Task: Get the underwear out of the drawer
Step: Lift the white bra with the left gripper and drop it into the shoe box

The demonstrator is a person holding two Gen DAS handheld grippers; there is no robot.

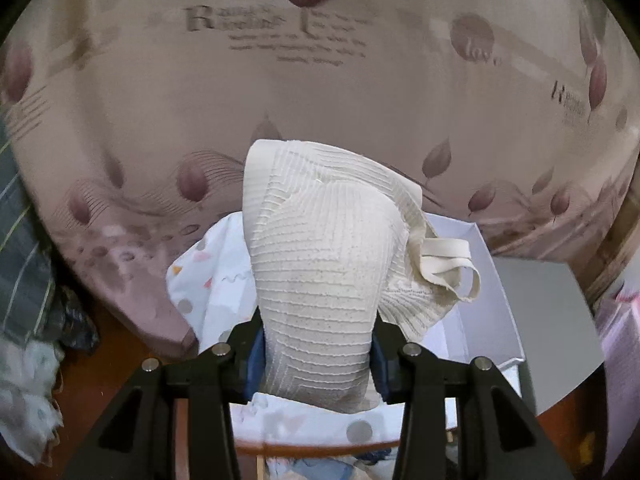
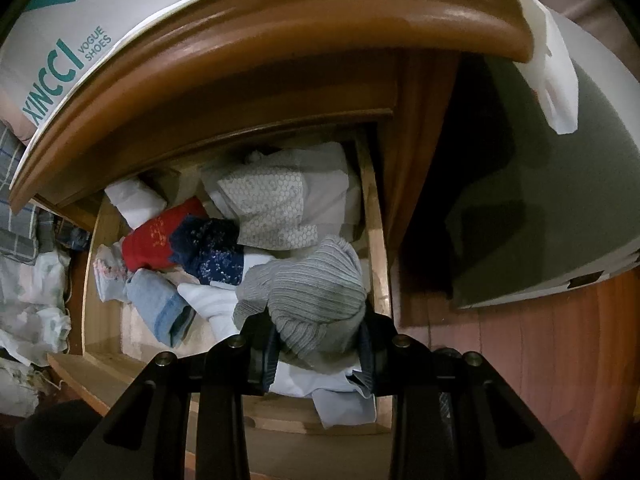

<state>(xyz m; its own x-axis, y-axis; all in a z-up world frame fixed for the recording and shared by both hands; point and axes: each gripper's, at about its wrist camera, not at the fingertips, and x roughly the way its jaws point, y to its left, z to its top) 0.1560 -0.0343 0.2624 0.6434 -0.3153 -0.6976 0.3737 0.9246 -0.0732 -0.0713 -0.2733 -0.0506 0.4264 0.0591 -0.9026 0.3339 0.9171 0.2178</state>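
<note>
In the left wrist view my left gripper is shut on a cream ribbed undergarment, which stands up between the blue pads; a strap loop hangs off its right side. It hangs in front of a pink leaf-print mattress. In the right wrist view my right gripper is shut on a grey ribbed garment at the front right of the open wooden drawer. The drawer also holds red, navy, light blue and white patterned folded pieces.
A white box and a dotted white cloth lie below the cream garment. The nightstand top overhangs the drawer, with a shoe box on it. A grey-green panel leans at right on the wooden floor. Crumpled bedding lies left.
</note>
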